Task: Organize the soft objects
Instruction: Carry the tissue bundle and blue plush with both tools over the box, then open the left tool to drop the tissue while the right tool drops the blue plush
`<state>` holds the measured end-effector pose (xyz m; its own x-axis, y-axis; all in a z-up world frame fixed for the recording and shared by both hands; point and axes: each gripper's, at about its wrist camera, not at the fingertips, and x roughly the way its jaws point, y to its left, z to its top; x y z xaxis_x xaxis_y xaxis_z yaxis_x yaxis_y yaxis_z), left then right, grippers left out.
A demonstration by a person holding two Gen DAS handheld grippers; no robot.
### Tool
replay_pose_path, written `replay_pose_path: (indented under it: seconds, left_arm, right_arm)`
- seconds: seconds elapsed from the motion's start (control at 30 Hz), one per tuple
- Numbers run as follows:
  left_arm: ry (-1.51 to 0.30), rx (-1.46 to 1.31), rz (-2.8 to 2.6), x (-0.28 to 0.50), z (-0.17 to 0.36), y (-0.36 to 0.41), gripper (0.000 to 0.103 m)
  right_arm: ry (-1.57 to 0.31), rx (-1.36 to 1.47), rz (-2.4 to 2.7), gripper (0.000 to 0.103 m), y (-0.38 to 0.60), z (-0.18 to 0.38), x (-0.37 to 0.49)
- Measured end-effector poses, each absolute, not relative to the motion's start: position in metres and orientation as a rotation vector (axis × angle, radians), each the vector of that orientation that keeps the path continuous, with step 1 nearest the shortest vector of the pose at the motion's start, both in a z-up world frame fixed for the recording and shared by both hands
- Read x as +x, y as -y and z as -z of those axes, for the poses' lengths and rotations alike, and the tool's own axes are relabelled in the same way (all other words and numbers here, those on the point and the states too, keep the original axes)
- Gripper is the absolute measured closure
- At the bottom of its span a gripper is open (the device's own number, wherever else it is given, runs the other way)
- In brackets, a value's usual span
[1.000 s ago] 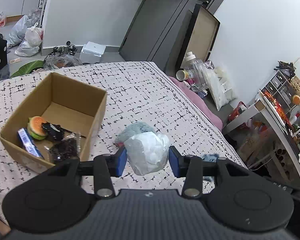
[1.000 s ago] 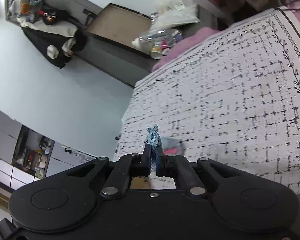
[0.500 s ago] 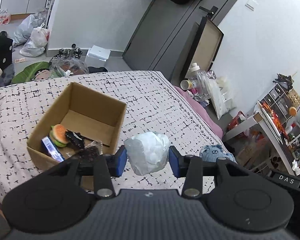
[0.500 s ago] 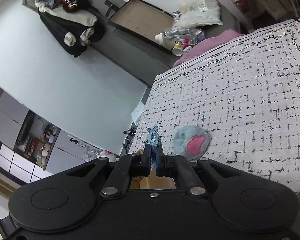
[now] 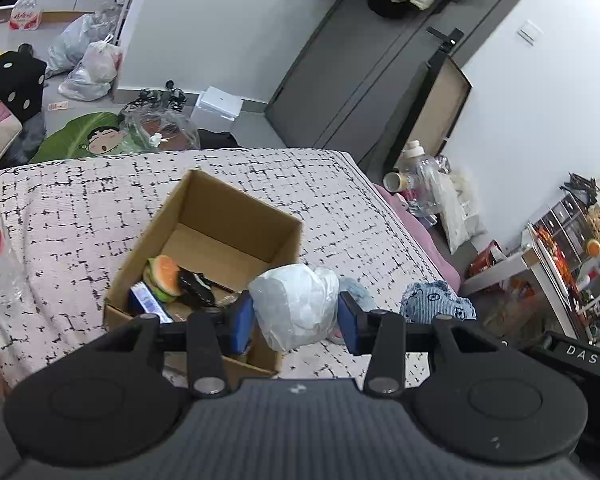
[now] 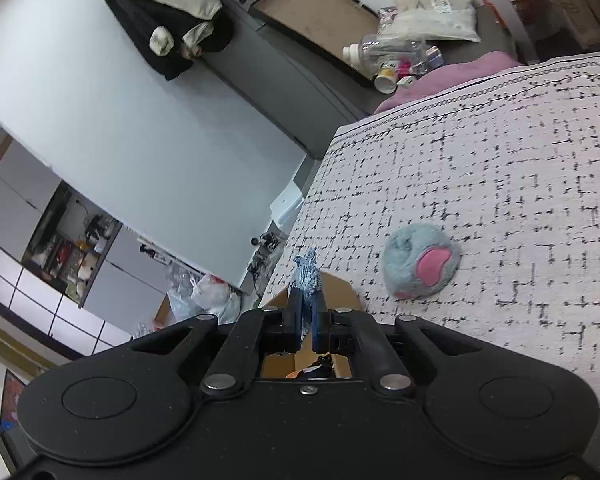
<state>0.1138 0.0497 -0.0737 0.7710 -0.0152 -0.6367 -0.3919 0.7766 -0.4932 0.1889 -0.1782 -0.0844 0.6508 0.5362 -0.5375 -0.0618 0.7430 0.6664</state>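
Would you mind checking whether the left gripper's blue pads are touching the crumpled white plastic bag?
Touching: in the left wrist view, both blue pads of the left gripper press the white plastic bag's sides.

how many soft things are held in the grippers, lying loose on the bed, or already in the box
Held: 2, white crinkled plastic bundle, blue knitted cloth
Loose on bed: 1, grey fluffy paw with pink pad
In brown cardboard box: 1, plush burger
Total: 4

The left claw gripped a white crumpled bag beside the cardboard box on the bed, a blue cloth near the bed's right edge
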Motion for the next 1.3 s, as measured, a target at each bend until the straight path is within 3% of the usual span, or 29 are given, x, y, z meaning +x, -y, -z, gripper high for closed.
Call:
replay_pose_path:
  seconds: [1.03, 1.1, 1.13, 1.17, 1.2, 1.23, 1.3]
  left_arm:
    - [-0.762, -0.743, -0.271, 0.154, 0.145, -0.133, 0.060]
    - [-0.773, -0.738, -0.268, 0.157, 0.148, -0.133, 0.060]
    - [-0.779, -0.733, -0.267, 0.159, 0.150, -0.132, 0.060]
    - [-0.787, -0.729, -0.266, 0.160, 0.152, -0.131, 0.060]
    - [-0.793, -0.726, -0.266, 0.161, 0.154, -0.130, 0.060]
    - [-0.800, -0.726, -0.267, 0.163, 0.156, -0.130, 0.059]
    - [-0.809, -0.725, -0.267, 0.165, 0.158, -0.129, 0.059]
  right_arm:
    - [-0.932, 0.532, -0.402, 0.098, 0.072, 0.138, 0.231]
    - [-0.912, 0.498, -0.394, 0.090, 0.069, 0.137, 0.233]
    - [-0.915, 0.479, -0.374, 0.079, 0.068, 0.138, 0.235]
    - [-0.923, 0.473, -0.360, 0.059, 0.068, 0.139, 0.237]
    - [-0.924, 0.481, -0.354, 0.050, 0.070, 0.141, 0.238]
    - [-0.919, 0.495, -0.350, 0.044, 0.073, 0.142, 0.238]
    - [-0.925, 0.513, -0.348, 0.044, 0.077, 0.144, 0.240]
